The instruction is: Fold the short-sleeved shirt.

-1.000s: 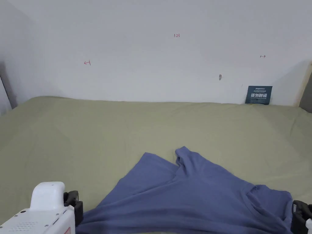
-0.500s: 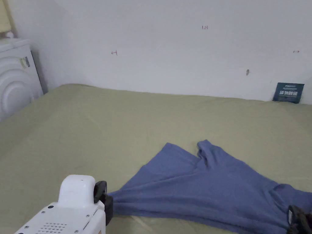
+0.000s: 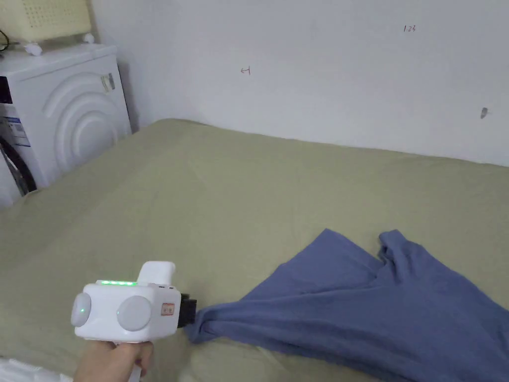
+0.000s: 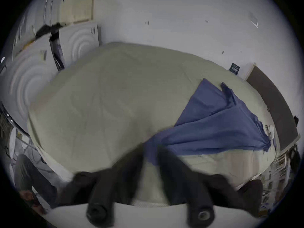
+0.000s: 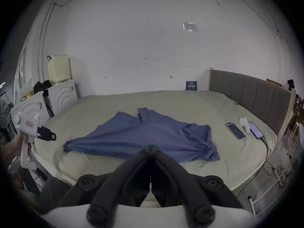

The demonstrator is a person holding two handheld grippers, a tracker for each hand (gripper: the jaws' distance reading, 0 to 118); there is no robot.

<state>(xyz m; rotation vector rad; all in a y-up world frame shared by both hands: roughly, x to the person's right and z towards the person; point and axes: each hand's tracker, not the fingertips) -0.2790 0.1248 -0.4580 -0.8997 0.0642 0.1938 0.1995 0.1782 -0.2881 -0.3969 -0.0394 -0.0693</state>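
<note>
shirt (image 3: 378,303): blue short-sleeved, lying spread but rumpled on the bed (image 3: 209,199), near its front edge; long axis runs sideways along that edge.
shirt direction: in the right gripper view collar and a bunched sleeve sit off to the right of the jaws, the drawn-out corner (image 5: 65,146) points left toward the left gripper (image 5: 53,137); a folded-up flap pokes toward the wall.
left gripper (image 3: 191,313): held in a hand (image 3: 112,360); head view puts its jaw tips right at the shirt's pulled corner.
left jaws: left gripper view is blurred; blue cloth sits in the gap between the two jaws, gap looks wide, cannot tell if they pinch it.
right gripper (image 5: 150,146): jaws pressed together tip to tip, nothing between; shirt's near hem lies just ahead of the tips, contact cannot be told.
right gripper view extras: two phones (image 5: 235,130) and a white object well right of the jaws beside the shirt, grey headboard (image 5: 250,96) beyond them, cable over the bed edge.
head view extras: white washer (image 3: 74,114) with a cream basket on top, far left.
open room: wide bare green sheet ahead of both jaws up to the wall.
edges: bed's front edge just under the left jaws; its left corner near the left gripper.
</note>
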